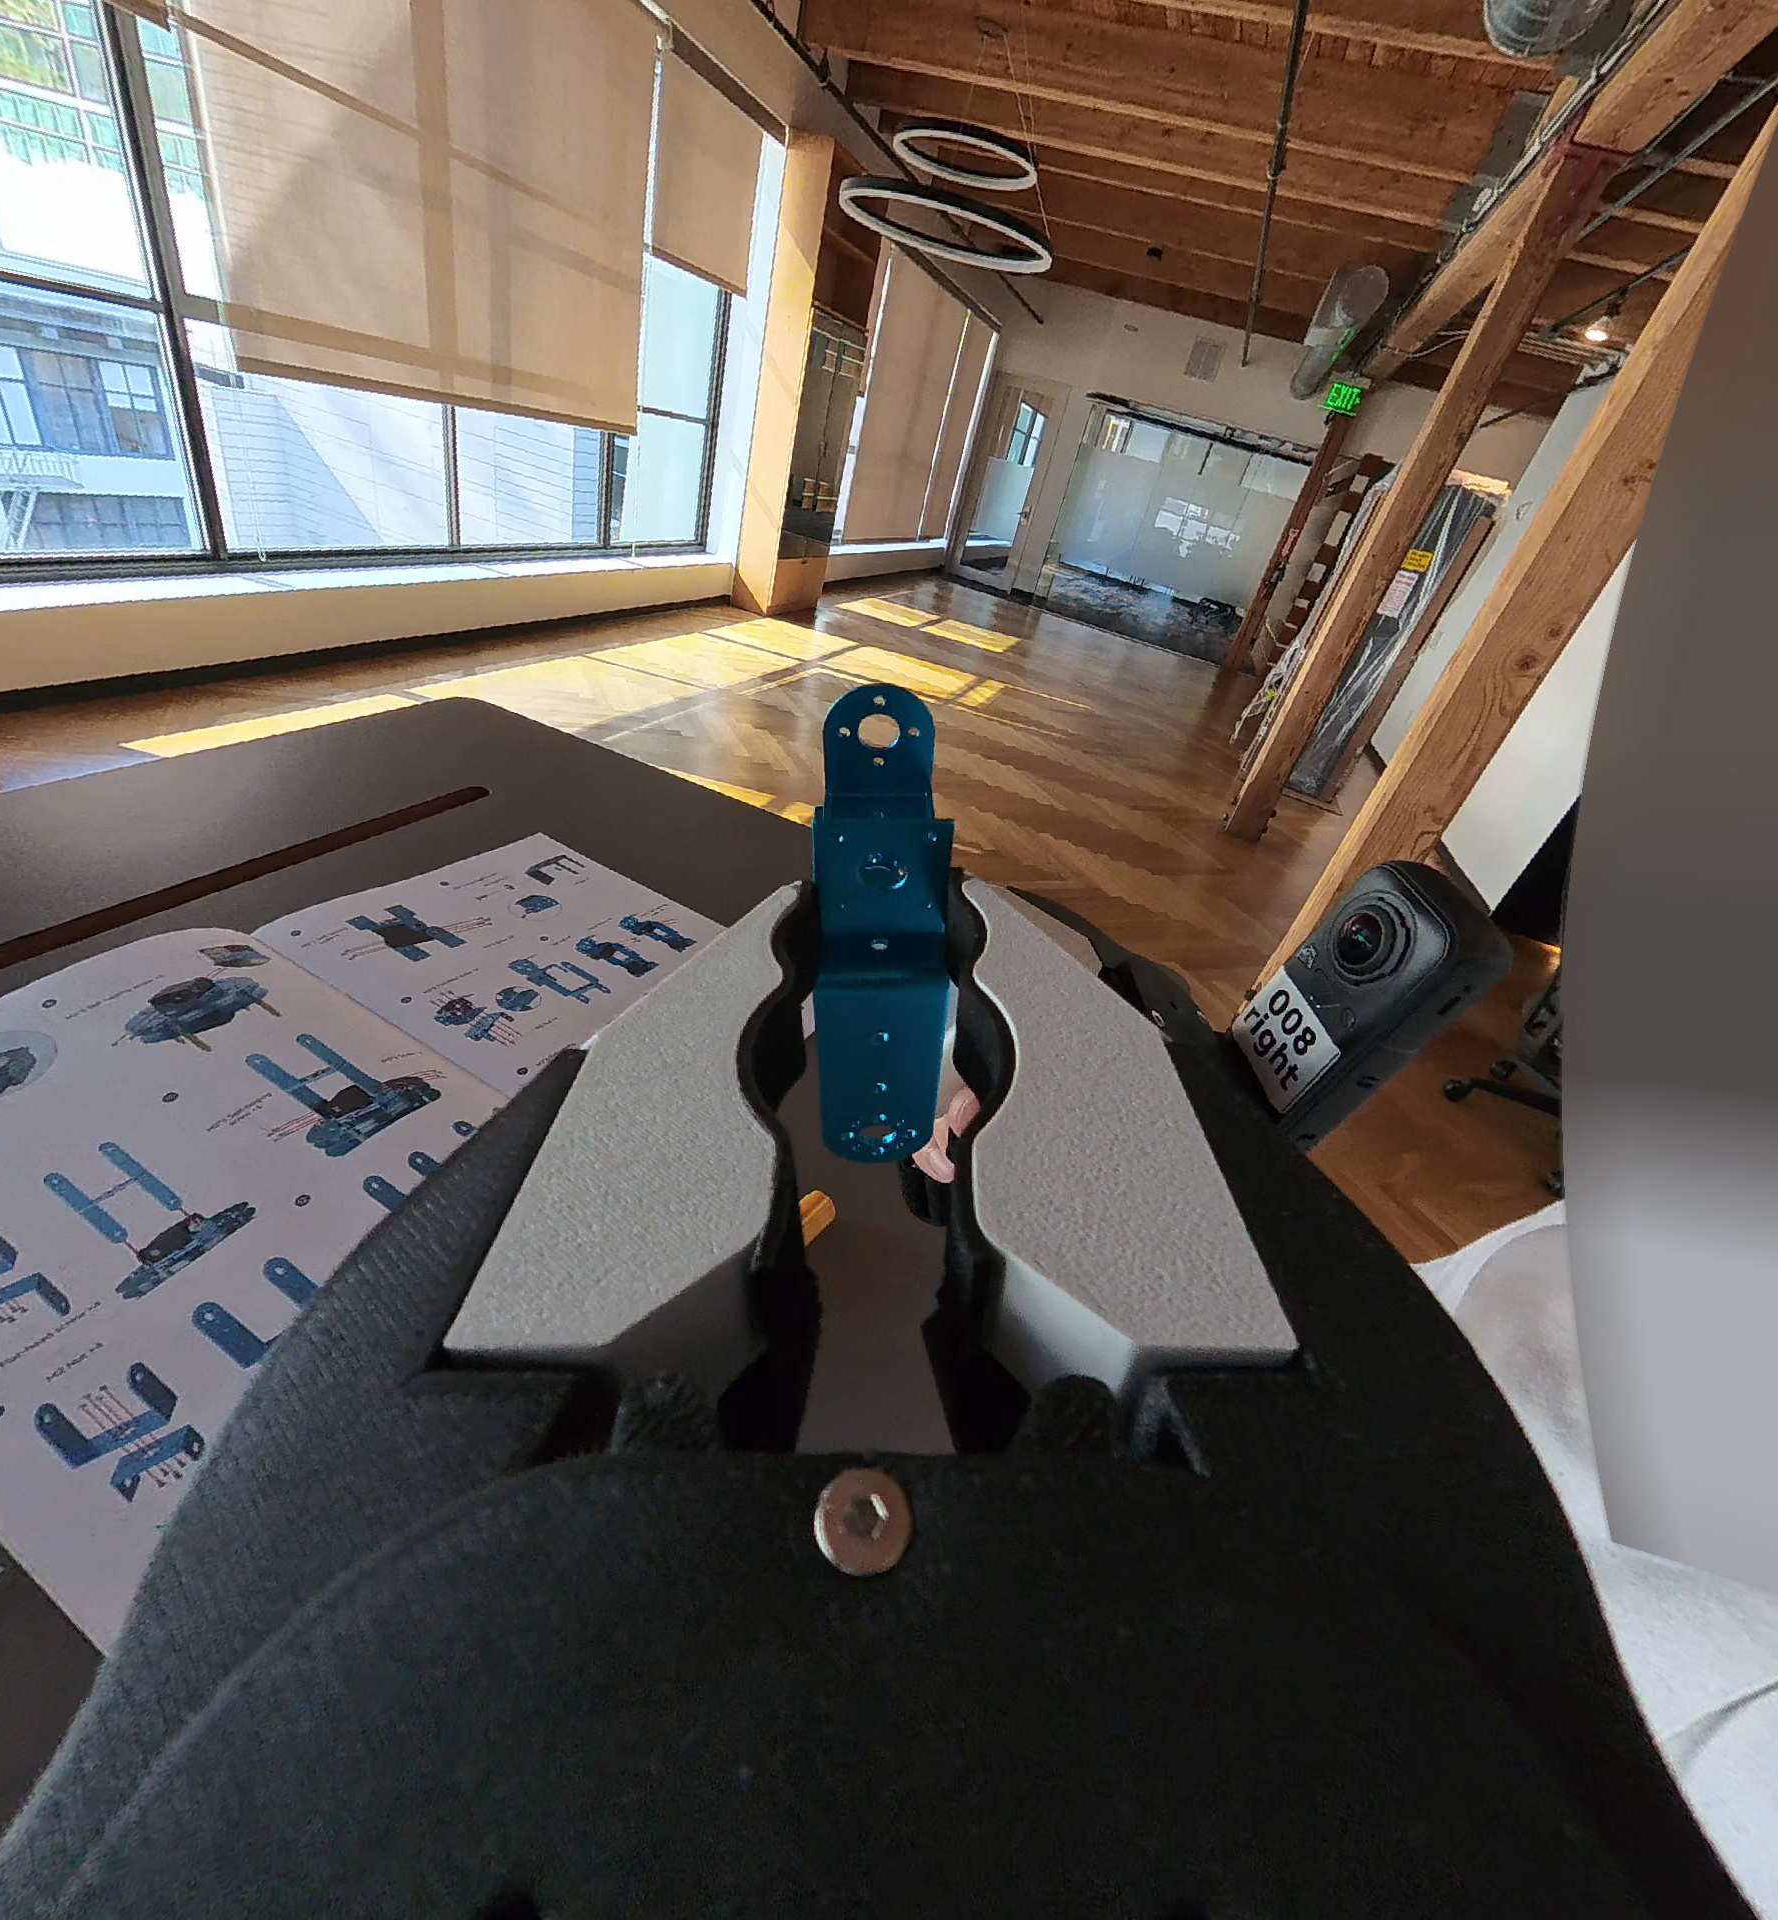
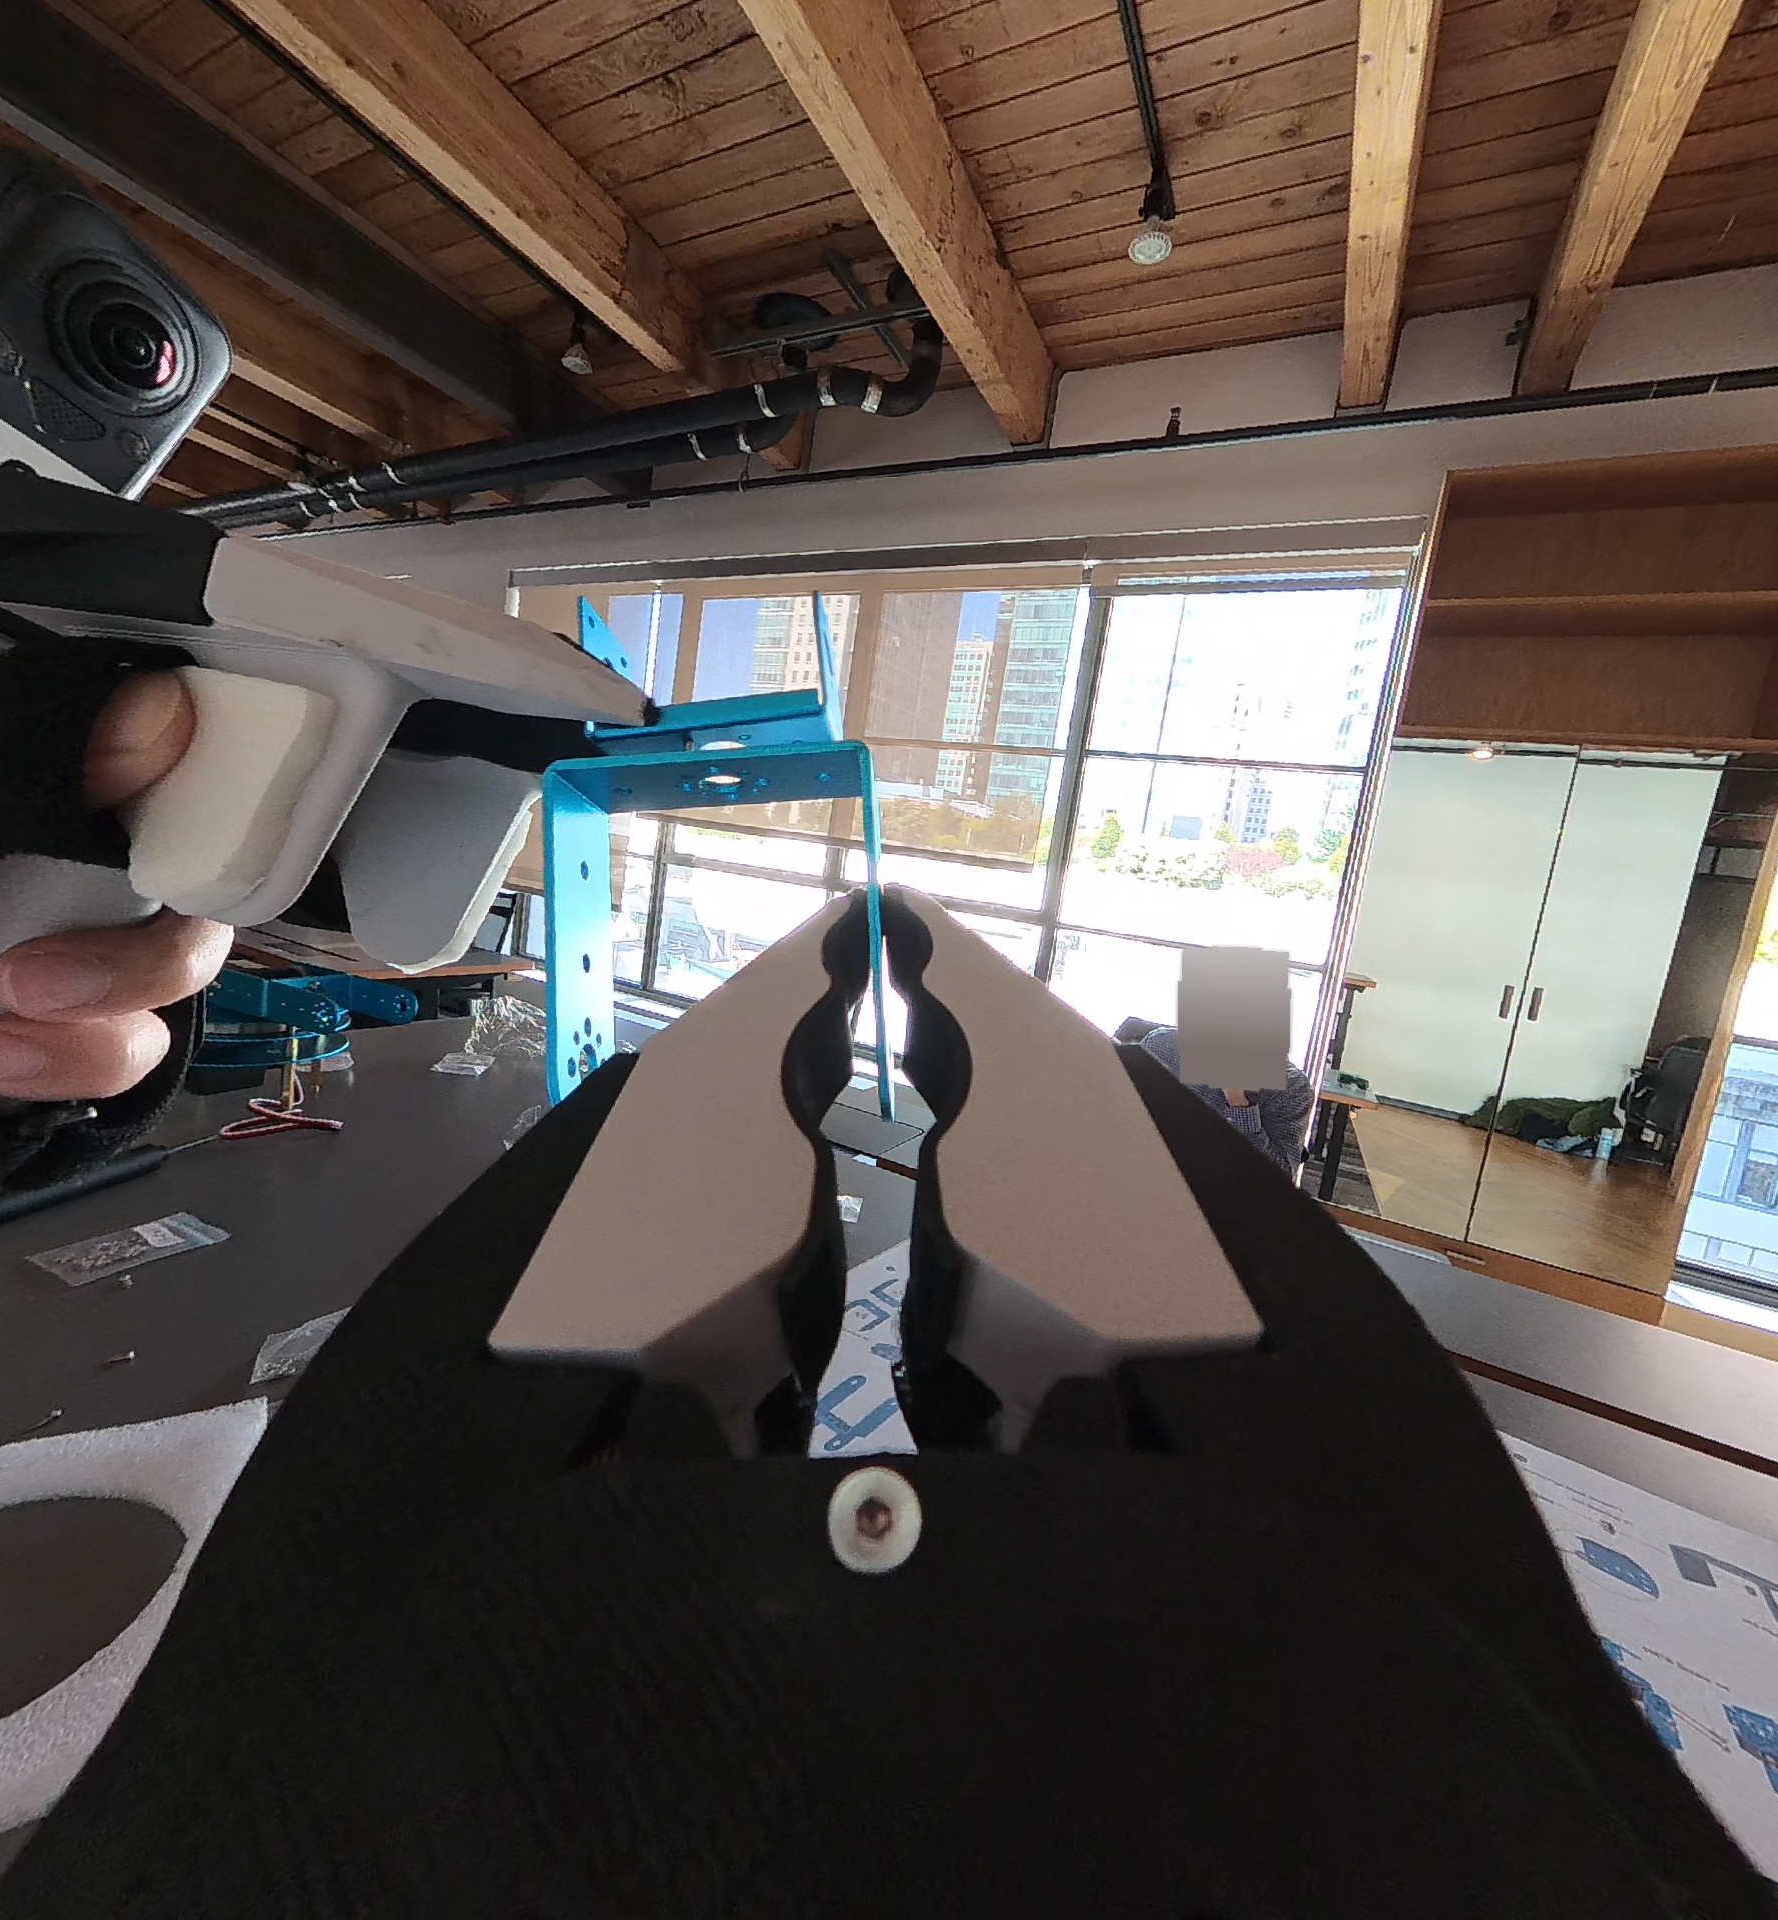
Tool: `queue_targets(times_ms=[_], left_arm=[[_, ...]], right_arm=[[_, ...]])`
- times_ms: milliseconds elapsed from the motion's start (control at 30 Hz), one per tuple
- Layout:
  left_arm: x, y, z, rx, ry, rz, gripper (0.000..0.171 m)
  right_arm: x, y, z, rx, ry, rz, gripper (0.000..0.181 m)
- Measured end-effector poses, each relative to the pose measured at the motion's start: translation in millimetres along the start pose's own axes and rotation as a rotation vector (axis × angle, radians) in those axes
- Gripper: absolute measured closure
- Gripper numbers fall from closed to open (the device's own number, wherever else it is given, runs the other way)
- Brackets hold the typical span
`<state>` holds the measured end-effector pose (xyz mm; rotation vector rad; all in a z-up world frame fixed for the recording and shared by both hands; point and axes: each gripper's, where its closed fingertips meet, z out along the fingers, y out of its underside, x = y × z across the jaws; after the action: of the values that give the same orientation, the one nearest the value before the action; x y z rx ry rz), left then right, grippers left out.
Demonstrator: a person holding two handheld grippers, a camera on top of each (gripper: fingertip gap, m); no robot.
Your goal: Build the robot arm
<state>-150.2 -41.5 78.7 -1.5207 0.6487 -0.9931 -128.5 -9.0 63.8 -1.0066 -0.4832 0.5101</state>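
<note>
My left gripper (image 1: 880, 896) is shut on a blue metal bracket assembly (image 1: 880, 940), held in the air above the dark table (image 1: 345, 769). In the right wrist view the assembly is two perforated U-shaped brackets joined back to back (image 2: 710, 781). The left gripper (image 2: 639, 717) comes in from the left and clamps them at the joint. My right gripper (image 2: 877, 900) is shut on the thin right leg of the lower bracket. The right gripper's camera (image 1: 1384, 956) shows close on the right in the left wrist view; its fingertips are hidden there.
An open instruction booklet (image 1: 189, 1143) lies on the table. A blue part-built structure (image 2: 313, 1003), red wires (image 2: 277, 1117), small bags of screws (image 2: 126, 1247) and white foam (image 2: 33, 1558) lie at left. A seated person (image 2: 1249, 1112) is beyond the table. The grippers' ends are close to 5 cm from one another.
</note>
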Motion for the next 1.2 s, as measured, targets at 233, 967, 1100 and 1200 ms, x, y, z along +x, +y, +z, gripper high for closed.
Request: queue_targets(times_ms=[233, 967, 1100, 1200], left_arm=[[-2, 2, 0, -0.015, -0.012, 0.002, 0.149], [0, 1, 5, -0.077, -0.047, 0.009, 0.145], [1, 1, 7, -0.097, -0.055, 0.02, 0.137], [-1, 6, 9, -0.121, -0.079, 0.047, 0.129]], right_arm=[[1, 1, 0, -0.003, 0.004, 0.003, 0.181], [6, 1, -1, -0.002, 0.038, 0.071, 0.181], [8, -2, -3, 0.014, 0.044, 0.081, 0.181], [11, -6, -5, 0.041, 0.045, 0.091, 0.181]])
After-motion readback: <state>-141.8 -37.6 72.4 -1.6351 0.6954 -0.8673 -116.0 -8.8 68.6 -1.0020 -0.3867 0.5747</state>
